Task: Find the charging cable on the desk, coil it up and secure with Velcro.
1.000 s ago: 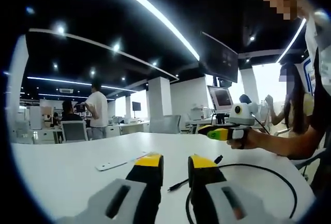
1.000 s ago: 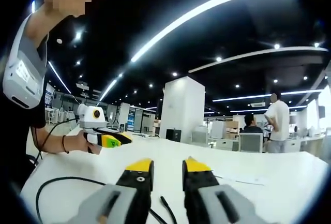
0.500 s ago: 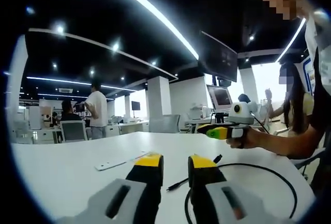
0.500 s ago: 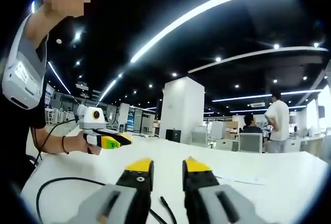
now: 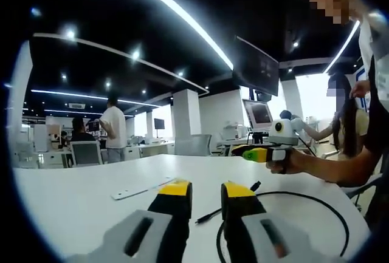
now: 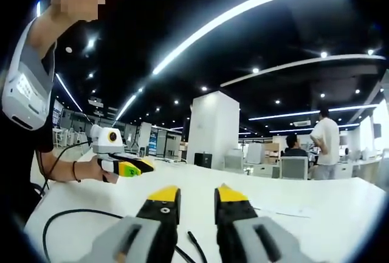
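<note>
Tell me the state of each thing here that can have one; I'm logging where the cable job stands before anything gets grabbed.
Charging cable: loose on the white desk, uncoiled, not gripped.
Velcro strap: lying flat on the desk, unused.
Left gripper: open, fingers apart, empty, low over the desk.
Right gripper: open, empty, low over the desk.

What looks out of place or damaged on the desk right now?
Nothing stands out. The black cable lies loose and uncoiled on the white desk, and a pale flat strip rests flat beyond the left gripper. Both the left and right gripper are open and empty.
</note>
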### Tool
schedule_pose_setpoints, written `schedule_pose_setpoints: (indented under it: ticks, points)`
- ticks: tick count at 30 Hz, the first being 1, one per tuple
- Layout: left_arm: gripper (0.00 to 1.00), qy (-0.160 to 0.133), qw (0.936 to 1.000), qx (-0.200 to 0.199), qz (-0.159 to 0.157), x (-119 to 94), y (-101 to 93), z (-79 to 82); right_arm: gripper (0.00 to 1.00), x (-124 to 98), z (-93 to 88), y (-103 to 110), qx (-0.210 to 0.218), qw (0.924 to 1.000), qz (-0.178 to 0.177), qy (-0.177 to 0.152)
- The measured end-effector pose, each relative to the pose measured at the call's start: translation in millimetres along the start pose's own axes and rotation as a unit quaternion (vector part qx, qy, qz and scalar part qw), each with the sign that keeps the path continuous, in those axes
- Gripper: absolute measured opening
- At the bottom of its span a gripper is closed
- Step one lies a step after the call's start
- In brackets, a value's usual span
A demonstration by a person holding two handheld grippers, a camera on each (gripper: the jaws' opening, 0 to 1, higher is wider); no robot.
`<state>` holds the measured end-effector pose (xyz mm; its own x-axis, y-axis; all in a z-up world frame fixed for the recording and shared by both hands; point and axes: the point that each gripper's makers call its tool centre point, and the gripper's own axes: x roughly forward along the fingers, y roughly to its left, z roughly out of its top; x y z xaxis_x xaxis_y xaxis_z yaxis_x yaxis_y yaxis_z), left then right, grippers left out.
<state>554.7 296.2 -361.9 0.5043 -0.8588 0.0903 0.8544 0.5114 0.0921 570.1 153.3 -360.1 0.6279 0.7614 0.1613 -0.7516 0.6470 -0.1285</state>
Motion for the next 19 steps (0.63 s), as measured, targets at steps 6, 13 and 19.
schedule_pose_setpoints:
  ticks: [6, 13, 19]
  points:
    - [0.2, 0.001, 1.0, 0.003, 0.0, 0.1, -0.1, -0.6, 0.23, -0.4, 0.3, 0.0, -0.001, 1.0, -0.001, 0.0]
    - [0.2, 0.001, 1.0, 0.002, 0.001, -0.2, 0.3, -0.8, 0.23, -0.5, -0.1, -0.1, 0.0, 1.0, -0.001, 0.0]
    - [0.2, 0.0, 1.0, 0.002, 0.0, -0.2, -0.1, -0.6, 0.23, -0.9, 0.3, -0.5, -0.001, 1.0, -0.002, -0.001]
